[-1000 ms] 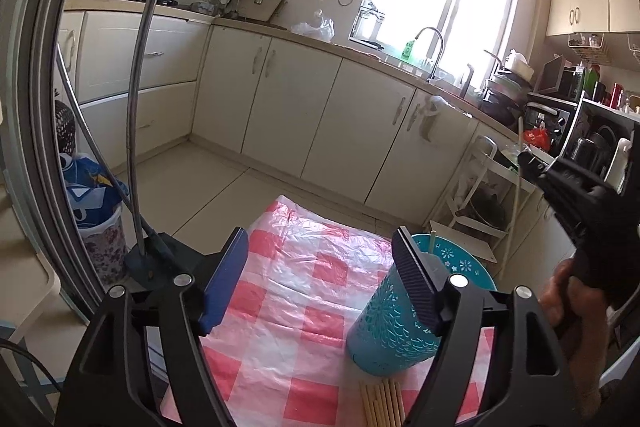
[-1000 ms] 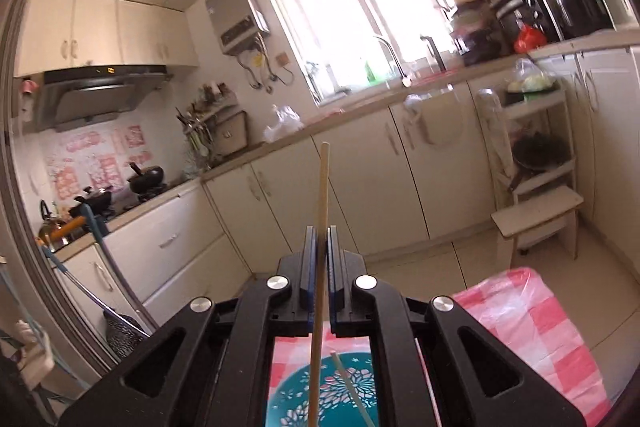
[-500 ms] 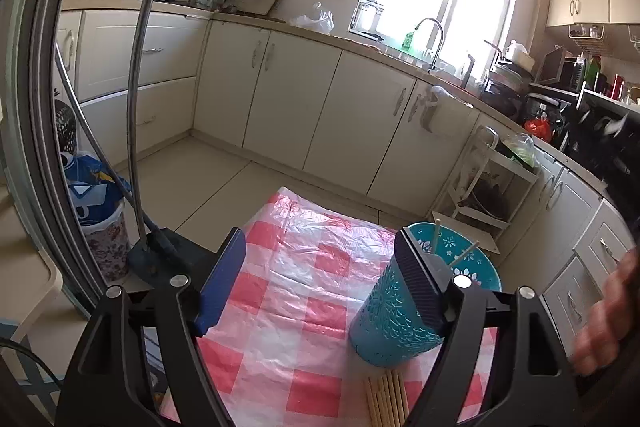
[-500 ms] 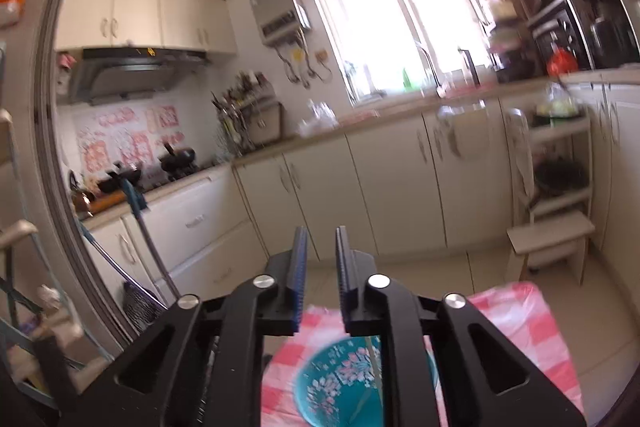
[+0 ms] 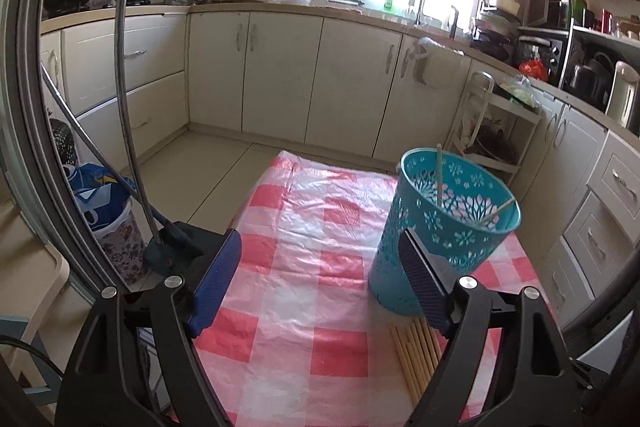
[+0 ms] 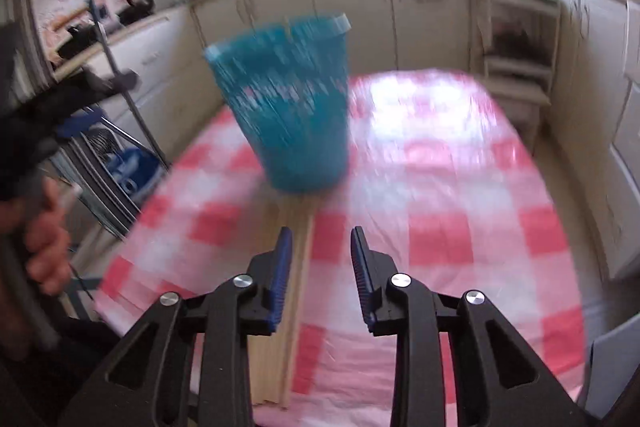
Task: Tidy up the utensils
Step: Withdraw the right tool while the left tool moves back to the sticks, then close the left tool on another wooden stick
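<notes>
The right gripper (image 6: 318,251) is seen with its jaws opening and nothing between them, above the checked cloth (image 6: 440,195) on the bench. Just beside its left finger, a bundle of chopsticks (image 6: 294,259) is laid flat, running up to the foot of the teal basket (image 6: 288,107), which is blurred. The left gripper (image 5: 320,267) is held wide and still opening, with nothing gripped; the basket (image 5: 452,227) is partly hidden behind its right finger, and two chopsticks (image 5: 439,171) are stood inside. No writing can be read.
</notes>
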The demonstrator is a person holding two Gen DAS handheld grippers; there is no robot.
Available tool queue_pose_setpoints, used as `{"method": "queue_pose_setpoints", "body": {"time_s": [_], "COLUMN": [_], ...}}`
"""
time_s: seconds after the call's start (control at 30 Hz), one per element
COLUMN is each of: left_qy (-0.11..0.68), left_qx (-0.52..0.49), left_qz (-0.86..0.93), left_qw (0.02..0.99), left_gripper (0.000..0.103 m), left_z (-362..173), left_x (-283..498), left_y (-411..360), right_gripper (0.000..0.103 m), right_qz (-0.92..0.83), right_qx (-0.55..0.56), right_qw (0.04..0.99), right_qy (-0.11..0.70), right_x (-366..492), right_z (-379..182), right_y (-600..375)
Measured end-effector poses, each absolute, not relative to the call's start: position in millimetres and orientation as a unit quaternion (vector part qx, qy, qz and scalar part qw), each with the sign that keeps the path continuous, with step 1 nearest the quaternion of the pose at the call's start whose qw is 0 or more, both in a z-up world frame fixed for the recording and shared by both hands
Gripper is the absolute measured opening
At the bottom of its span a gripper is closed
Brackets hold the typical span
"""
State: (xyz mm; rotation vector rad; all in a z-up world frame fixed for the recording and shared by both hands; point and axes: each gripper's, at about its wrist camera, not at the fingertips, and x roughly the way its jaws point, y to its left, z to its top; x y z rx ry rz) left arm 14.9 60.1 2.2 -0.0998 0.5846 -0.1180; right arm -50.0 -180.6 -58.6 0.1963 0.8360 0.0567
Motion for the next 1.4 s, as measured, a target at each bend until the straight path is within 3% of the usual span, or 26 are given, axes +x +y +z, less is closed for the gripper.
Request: {"method": "queue_pose_setpoints", "body": {"time_s": [0.13, 0.3, 0.4, 0.67, 1.4], "left_qy": [0.358, 0.424, 0.443, 0.453, 0.479], "left_qx": [-0.028, 0.002, -0.009, 0.001, 0.037], "left_qz": [-0.074, -0.082, -0.086, -0.085, -0.088], "left_qw": [0.93, 0.902, 0.892, 0.887, 0.873], "left_gripper": [0.078, 0.078, 0.078, 0.078, 0.078], "left_z": [-36, -75, -83, -91, -118], "left_x": [19, 27, 30, 35, 44], "left_y": [45, 23, 22, 16, -19], "right_gripper": [0.025, 0.022, 0.016, 0.007, 0.007], "right_qz": [0.027, 0.051, 0.049, 0.037, 0.041], "right_qx": [0.125, 0.093, 0.074, 0.048, 0.086], "right_qw": [0.881, 0.885, 0.878, 0.876, 0.867], "right_qy": [0.455, 0.454, 0.471, 0.479, 0.49], "right_x": [-34, -16, -4, 0, -8], "right_z": [-92, -93, -103, -105, -103], "right_y": [-186, -166, -161, -161, -185]}}
